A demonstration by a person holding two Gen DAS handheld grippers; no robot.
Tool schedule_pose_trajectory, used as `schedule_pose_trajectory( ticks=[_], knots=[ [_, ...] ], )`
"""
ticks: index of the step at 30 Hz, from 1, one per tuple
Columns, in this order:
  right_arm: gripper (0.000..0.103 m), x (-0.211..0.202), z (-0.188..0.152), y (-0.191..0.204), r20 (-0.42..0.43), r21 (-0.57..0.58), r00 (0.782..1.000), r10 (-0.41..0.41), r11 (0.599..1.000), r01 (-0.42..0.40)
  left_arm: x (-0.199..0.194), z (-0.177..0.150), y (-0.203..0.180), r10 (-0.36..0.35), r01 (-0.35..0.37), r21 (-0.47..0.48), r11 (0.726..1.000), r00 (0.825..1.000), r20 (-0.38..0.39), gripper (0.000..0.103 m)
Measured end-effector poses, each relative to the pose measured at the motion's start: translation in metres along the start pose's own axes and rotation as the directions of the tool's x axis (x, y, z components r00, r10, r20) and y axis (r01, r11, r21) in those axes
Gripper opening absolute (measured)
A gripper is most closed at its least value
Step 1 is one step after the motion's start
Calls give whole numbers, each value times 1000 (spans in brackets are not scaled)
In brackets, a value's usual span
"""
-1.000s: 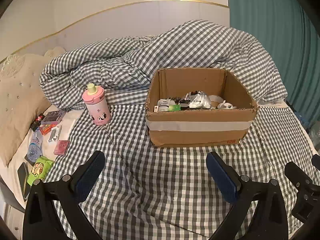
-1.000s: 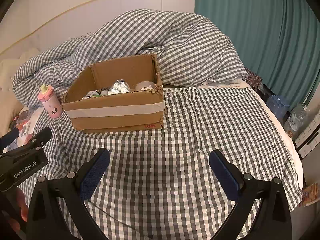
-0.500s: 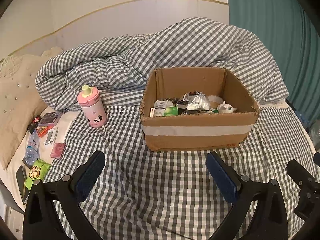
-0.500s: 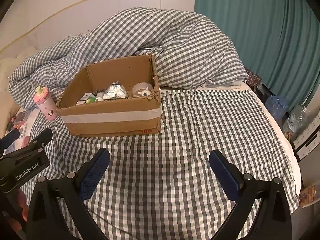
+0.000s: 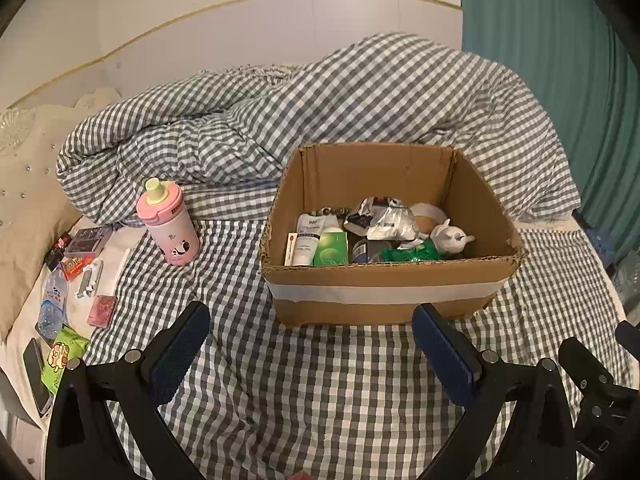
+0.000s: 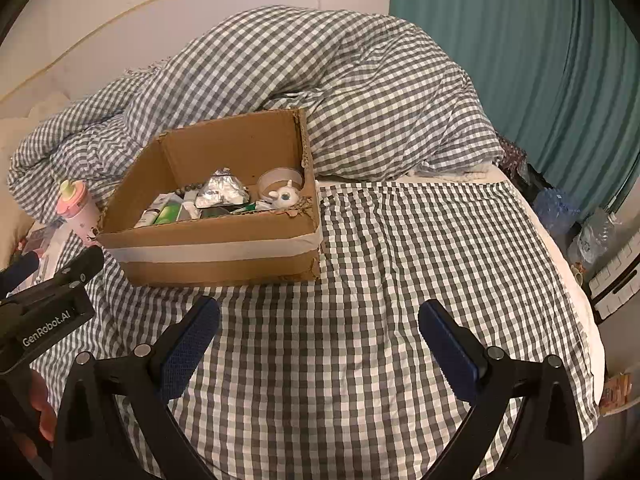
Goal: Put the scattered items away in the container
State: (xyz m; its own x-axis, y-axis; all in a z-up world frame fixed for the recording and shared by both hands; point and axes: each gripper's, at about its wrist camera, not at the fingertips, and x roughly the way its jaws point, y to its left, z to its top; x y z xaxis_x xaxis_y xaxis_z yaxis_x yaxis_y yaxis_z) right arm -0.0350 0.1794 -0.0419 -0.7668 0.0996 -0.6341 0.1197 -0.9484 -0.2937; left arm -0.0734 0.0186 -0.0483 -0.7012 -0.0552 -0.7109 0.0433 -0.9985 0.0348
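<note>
Ahead, both hand-held grippers gape empty before the cardboard box (image 5: 384, 292), pink bottle (image 5: 170, 226) beside it.

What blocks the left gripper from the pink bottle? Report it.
Nothing visible does. The left gripper hangs with jaws open over bare checked sheet; the pink bottle stands upright ahead to its left, apart from the cardboard box.

Black gripper frames, silver screws, blue textured pads (image 5: 176, 354), apparently "GenRobot.AI" lettering.

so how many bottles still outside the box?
2: pink sippy bottle upright left of the cardboard box; clear water bottle lying at the bed's left edge. More may be hidden.
</note>
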Motion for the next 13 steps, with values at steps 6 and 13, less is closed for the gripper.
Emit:
schedule_pose_trajectory(
  ticks=[6,13],
  knots=[
    [100,10,-2,0,-23,-4,1000,-3,1000,3,13,-1,-2,9,-9,-5,1000,999,-41,103],
    [100,14,-4,0,-37,0,999,2,1000,-2,17,-5,1,-4,2,-25,1000,998,-66,103]
  ],
)
